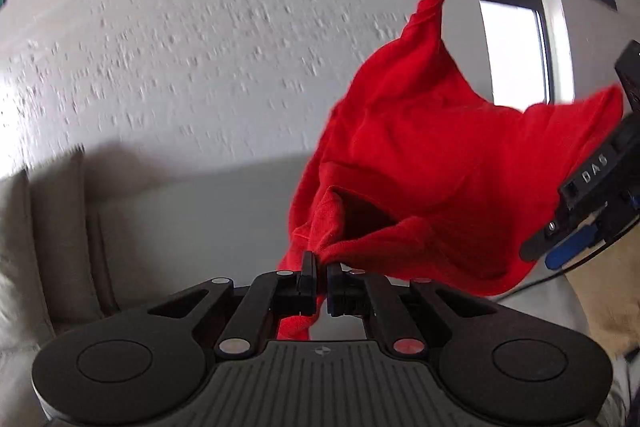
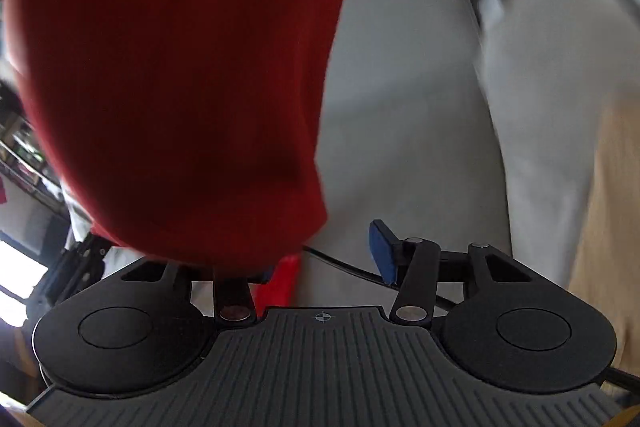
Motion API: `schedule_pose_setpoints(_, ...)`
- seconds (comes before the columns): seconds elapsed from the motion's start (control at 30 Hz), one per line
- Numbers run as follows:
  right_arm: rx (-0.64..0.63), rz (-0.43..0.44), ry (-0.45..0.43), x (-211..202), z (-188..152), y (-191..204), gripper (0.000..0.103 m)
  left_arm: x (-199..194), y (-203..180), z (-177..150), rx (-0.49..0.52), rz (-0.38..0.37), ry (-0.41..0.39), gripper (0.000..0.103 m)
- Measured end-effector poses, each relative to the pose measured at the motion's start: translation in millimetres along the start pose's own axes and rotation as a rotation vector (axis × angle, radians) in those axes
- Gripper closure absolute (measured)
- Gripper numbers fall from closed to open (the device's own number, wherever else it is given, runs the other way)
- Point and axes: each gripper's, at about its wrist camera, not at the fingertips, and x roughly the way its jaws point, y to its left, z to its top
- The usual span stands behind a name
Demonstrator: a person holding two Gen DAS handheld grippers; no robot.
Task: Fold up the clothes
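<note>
Left wrist view: the left gripper [image 1: 321, 273] is clenched on a bunched edge of the red garment [image 1: 432, 163]; a strip of cloth hangs down between the jaws and behind them. From the pinch the garment rises ahead and to the right of the jaws, in the air against the wall [image 1: 180, 47], one corner sticking up near the window [image 1: 516, 27]. I judge it is held up this way to shake it out and find its edges, since a crumpled piece cannot be folded. At the far right the right gripper [image 1: 576, 223] shows from the side, the cloth draped against it; whether it bites the cloth cannot be told here. A sofa [image 1: 48, 227] lies left of the jaws, low

Right wrist view: the right gripper [image 2: 324, 259] stands wide apart, its blue-padded finger [image 2: 382, 253] out to the right and bare. The garment [image 2: 168, 75] hangs over the left jaw and hides it, so the cloth rests on it, not pinched. This view settles the released right jaws, which the left one leaves open; the left view alone shows the garment's shape and the clenched hold
</note>
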Motion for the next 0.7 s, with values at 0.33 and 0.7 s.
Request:
schedule_pose_setpoints(0.33,0.351,0.072,0.009,36,-71,-88,0.041,-2,-12,-74,-0.224,-0.096,0.222,0.061)
schedule_pose_setpoints(0.7,0.434,0.008,0.052,49,-113,-147,0.044,13,3,-72,-0.728,0.051,0.355,0.046)
